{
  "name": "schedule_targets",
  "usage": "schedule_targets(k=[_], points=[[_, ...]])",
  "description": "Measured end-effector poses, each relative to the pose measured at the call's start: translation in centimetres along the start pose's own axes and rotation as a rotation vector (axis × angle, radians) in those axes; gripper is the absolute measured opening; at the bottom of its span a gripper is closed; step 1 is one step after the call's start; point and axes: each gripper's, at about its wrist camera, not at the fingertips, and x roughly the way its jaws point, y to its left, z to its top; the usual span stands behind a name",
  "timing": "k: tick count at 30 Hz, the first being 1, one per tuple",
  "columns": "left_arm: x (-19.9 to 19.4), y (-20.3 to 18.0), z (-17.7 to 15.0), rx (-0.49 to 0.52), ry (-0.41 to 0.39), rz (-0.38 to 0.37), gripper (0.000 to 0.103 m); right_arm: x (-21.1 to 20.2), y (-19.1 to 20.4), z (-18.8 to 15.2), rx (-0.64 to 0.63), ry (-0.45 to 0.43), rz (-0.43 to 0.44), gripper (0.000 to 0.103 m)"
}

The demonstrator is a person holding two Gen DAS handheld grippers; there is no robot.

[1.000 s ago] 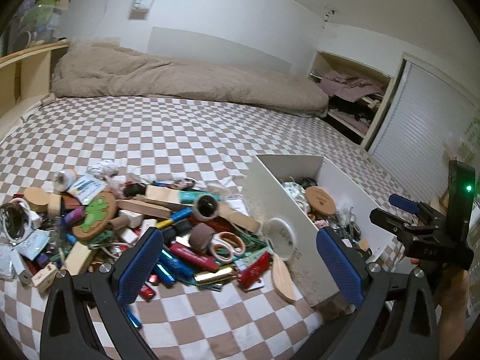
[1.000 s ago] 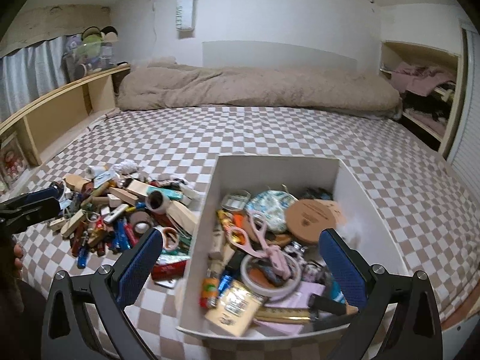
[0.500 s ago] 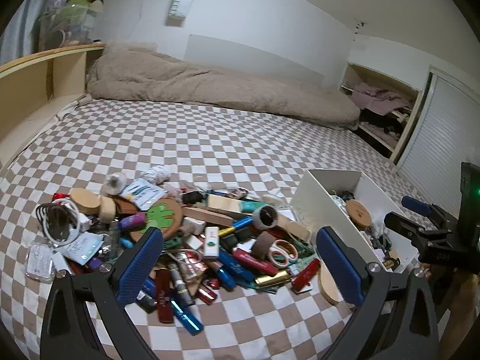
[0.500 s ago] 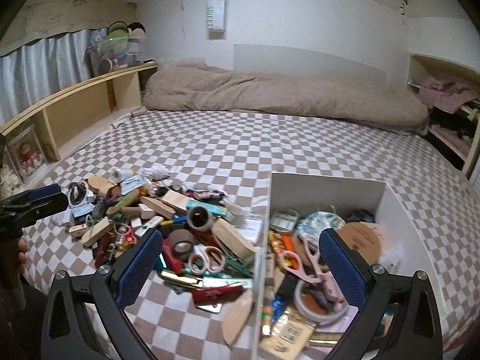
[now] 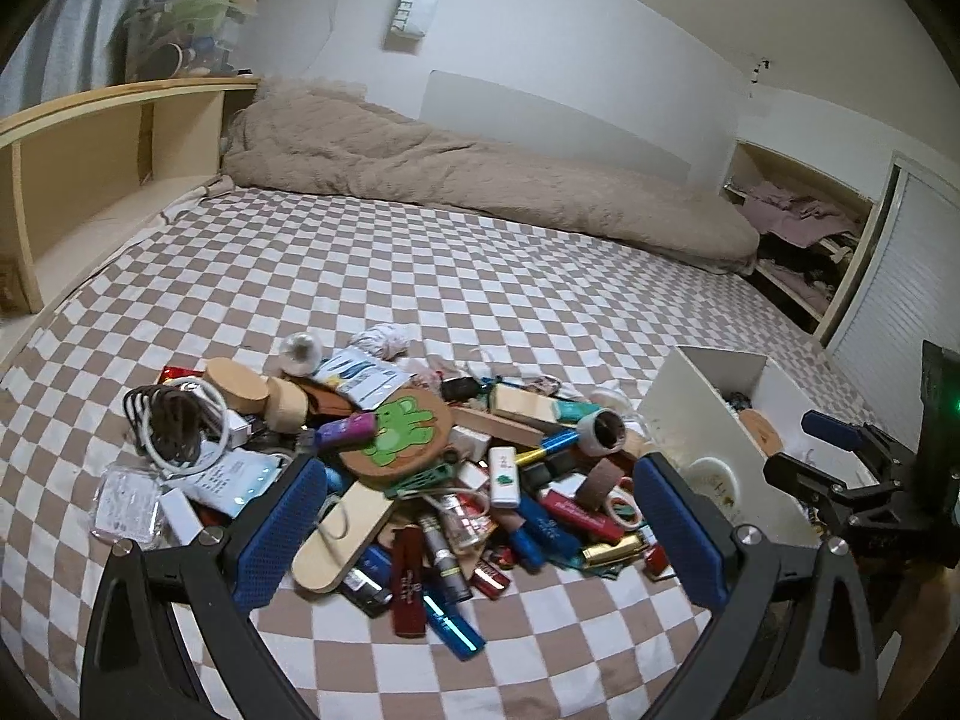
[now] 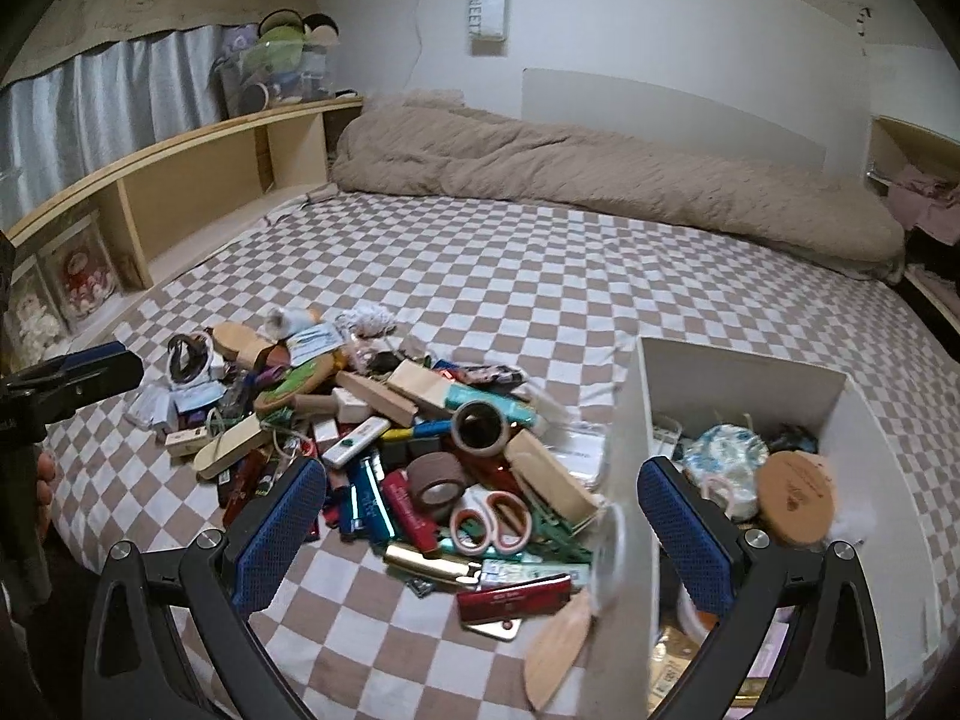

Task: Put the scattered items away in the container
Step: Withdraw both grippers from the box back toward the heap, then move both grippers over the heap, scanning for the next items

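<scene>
Both grippers, left gripper (image 5: 480, 516) and right gripper (image 6: 480, 516), hover with fingers spread, empty; the scattered items (image 6: 384, 456) look light and rigid; pinch each across its narrow width; container (image 6: 840, 396) adjacent.

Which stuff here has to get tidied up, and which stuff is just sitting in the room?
For the job: the pile on the bed, like the scissors and tape roll; the white box; both open tongs.

Just there: blanket, shelf, curtain, wall sign.

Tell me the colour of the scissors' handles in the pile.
The scissors have salmon-pink handles, clearest in the right wrist view.
</scene>
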Motion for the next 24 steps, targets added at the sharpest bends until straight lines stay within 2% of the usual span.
schedule_targets(k=[5, 13, 19, 24], points=[[0.4, 0.6, -1.9, -0.019, 0.014, -0.015, 0.103, 1.3, 0.4, -1.3, 0.01, 0.027, 0.012, 0.103], [2.9, 0.7, -4.4, -0.059, 0.047, -0.01, 0.103, 5.0, 0.9, -3.8, 0.018, 0.123, 0.052, 0.103], [5.6, 1.0, -4.9, -0.005, 0.077, 0.02, 0.103, 7.2, 1.9, -4.0, -0.01, 0.155, 0.073, 0.103], [7.9, 2.8, -4.3, -0.014, 0.116, -0.012, 0.103, 10.2, 2.5, -3.3, -0.045, 0.173, 0.072, 0.103]])
